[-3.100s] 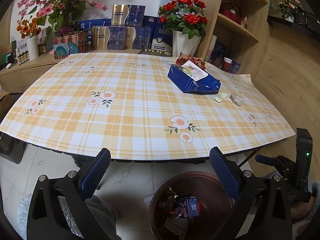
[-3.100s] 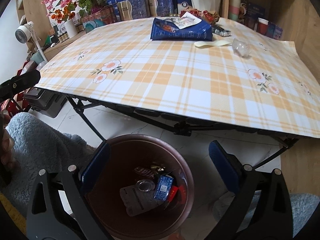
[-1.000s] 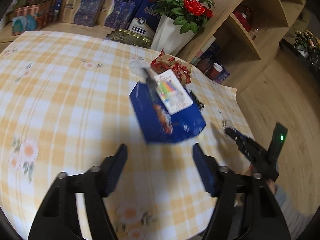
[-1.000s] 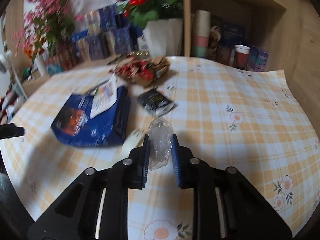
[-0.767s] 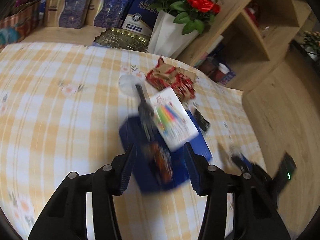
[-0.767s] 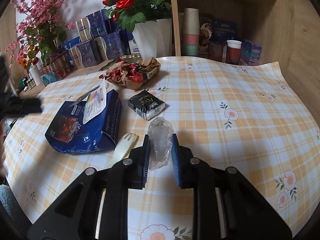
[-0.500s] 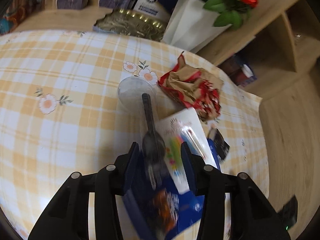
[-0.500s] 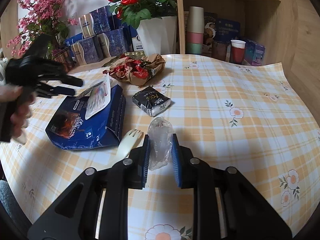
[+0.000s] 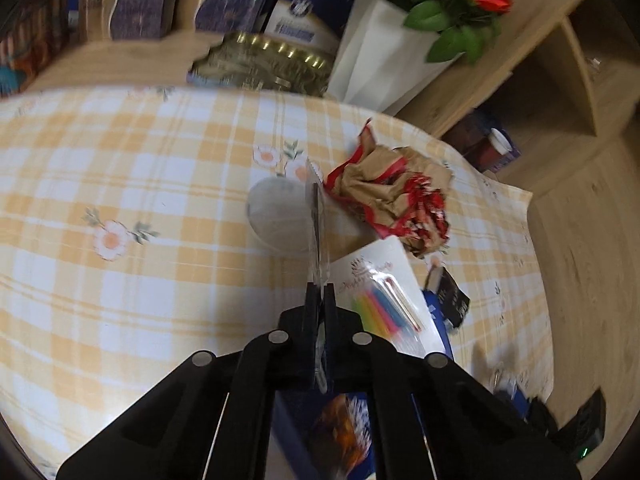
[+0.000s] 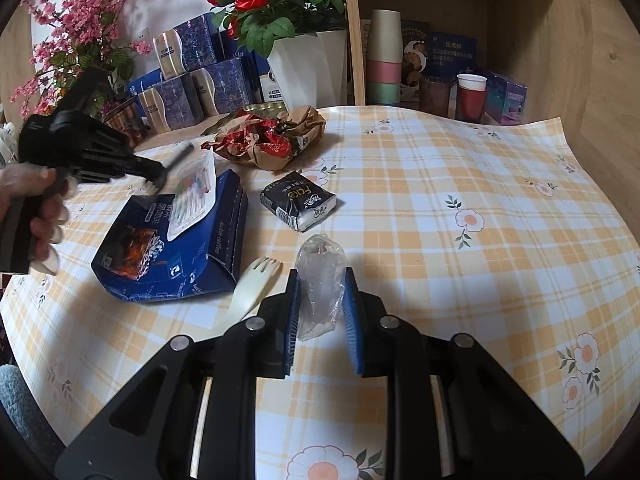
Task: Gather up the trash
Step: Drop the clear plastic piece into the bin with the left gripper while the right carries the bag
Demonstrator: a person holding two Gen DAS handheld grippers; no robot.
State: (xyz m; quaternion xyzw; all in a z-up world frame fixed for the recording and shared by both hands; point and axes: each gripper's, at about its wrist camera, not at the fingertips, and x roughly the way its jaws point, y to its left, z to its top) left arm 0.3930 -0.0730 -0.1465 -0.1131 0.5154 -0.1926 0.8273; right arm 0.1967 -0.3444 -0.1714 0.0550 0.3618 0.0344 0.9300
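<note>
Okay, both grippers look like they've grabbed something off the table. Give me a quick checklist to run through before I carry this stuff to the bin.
1. Left gripper grip: ok. Its jaws have just closed on the wrapped utensil.
2. Right gripper grip: ok. It is shut on the clear plastic wrapper.
3. Utensil free of the candle card: cannot tell; the card lies right beside it.
4. Bin in sight: not ok; neither view shows it.
5. Table cleared: not ok. The fork, tissue pack, crumpled paper and blue box remain.
</note>
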